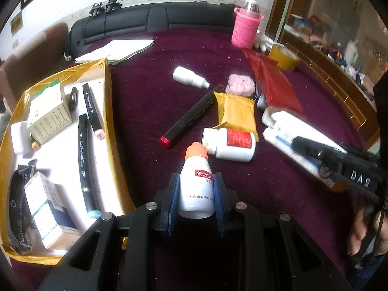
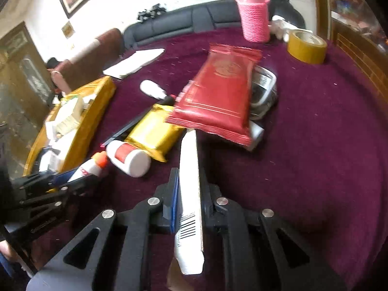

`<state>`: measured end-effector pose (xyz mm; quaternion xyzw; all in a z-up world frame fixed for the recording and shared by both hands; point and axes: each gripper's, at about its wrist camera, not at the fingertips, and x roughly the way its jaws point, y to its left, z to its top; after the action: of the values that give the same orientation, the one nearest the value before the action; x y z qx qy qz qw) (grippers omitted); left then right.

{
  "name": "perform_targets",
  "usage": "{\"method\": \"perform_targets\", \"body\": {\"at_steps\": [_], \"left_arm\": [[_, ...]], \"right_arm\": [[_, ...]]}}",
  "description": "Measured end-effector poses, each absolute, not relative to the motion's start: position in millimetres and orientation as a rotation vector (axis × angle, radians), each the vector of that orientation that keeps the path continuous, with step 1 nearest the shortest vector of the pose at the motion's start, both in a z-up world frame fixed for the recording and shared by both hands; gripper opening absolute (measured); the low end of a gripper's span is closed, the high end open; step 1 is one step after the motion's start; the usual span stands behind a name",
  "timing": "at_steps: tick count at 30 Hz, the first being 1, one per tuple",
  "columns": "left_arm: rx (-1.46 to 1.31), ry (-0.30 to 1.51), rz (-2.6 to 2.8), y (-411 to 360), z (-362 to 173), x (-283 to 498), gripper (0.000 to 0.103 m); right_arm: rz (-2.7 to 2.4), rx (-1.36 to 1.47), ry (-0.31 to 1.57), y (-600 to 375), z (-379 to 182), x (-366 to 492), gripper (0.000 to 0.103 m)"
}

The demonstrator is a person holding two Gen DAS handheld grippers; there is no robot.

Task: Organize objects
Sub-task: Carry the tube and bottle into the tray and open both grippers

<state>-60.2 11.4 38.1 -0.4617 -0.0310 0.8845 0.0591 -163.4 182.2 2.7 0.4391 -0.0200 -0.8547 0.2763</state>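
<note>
My left tool [image 1: 196,189] grips the orange-capped bottle [image 1: 197,184] above the purple bench [image 1: 150,101], beside the yellow tray [image 1: 110,111]. My right tool [image 2: 189,191] clamps a flat white box [image 2: 190,194].

Your left tongs [image 1: 196,189] have black arms and blue pads; the bottle [image 1: 197,184] between them is white with an orange cap and red label. Your right tongs [image 2: 189,194] pinch a white box [image 2: 190,189] printed with a black barcode. The surface [image 2: 315,133] is deep maroon. The tray [image 1: 110,111] is yellow, the wrapper [image 2: 218,97] red, the knitted sleeve [image 2: 254,19] pink.
</note>
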Motion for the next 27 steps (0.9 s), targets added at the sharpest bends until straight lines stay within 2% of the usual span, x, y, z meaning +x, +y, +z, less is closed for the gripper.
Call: {"method": "perform_targets", "body": {"at_steps": [13, 27], "left_arm": [[-1.311, -0.135, 2.732, 1, 65, -43, 0.023], [-1.237, -0.305, 2.826, -68, 85, -20, 0.023]], "right_arm": [[-2.196, 1.059, -0.116, 166, 14, -149, 0.011], [-2.151, 1.038, -0.113, 131, 34, -129, 0.011]]}}
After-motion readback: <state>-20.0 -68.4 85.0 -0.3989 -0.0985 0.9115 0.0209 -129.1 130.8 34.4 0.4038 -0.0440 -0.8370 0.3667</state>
